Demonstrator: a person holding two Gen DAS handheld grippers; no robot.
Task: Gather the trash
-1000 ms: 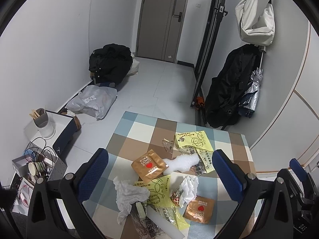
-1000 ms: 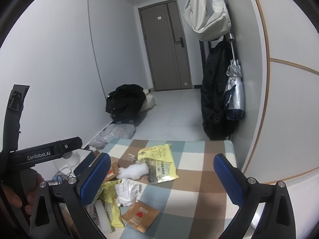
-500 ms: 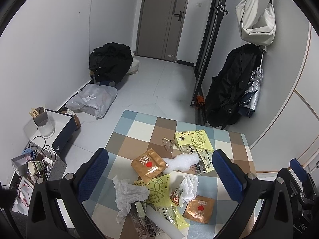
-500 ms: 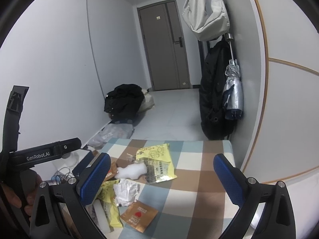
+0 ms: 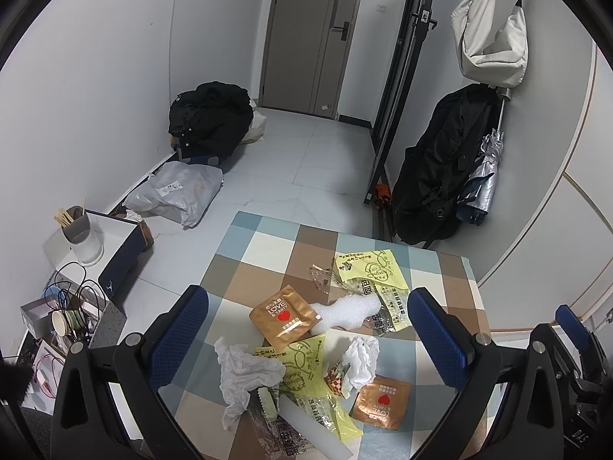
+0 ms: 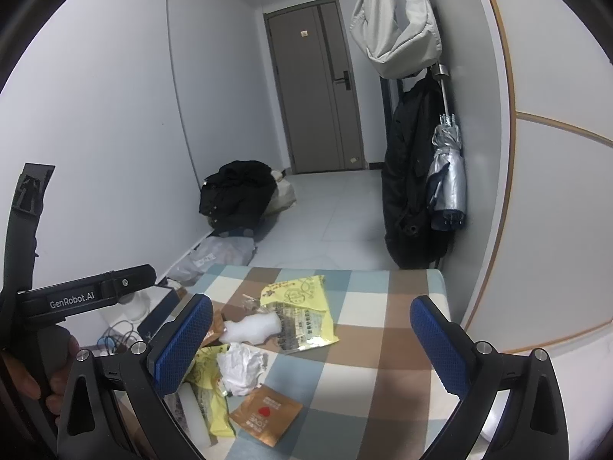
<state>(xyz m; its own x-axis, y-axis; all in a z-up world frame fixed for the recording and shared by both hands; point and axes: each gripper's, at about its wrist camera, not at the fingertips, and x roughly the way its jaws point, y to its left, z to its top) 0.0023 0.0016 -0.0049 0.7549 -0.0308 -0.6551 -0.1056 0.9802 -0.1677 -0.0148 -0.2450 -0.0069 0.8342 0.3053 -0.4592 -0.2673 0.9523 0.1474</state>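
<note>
Trash lies on a checked tablecloth (image 5: 268, 253): a brown heart packet (image 5: 284, 315), a second brown packet (image 5: 381, 401), a far yellow wrapper (image 5: 367, 272), a near yellow wrapper (image 5: 302, 364), white foam (image 5: 346, 310), crumpled tissue (image 5: 245, 373) and a second tissue wad (image 5: 360, 356). My left gripper (image 5: 306, 329) is open and empty, above the pile. My right gripper (image 6: 312, 341) is open and empty, above the table to the right of the trash; it sees the far yellow wrapper (image 6: 300, 306), the tissue wad (image 6: 241, 366) and a brown packet (image 6: 264, 414).
The left gripper's body (image 6: 76, 299) shows at the left of the right wrist view. On the floor are a grey plastic bag (image 5: 176, 191), black clothes (image 5: 210, 119) and a box with a cup (image 5: 82, 237). A black coat (image 5: 440, 168) and an umbrella (image 5: 482, 176) hang at the right wall.
Both grippers have drifted only slightly; the right view shifted a little left. No trash has moved.
</note>
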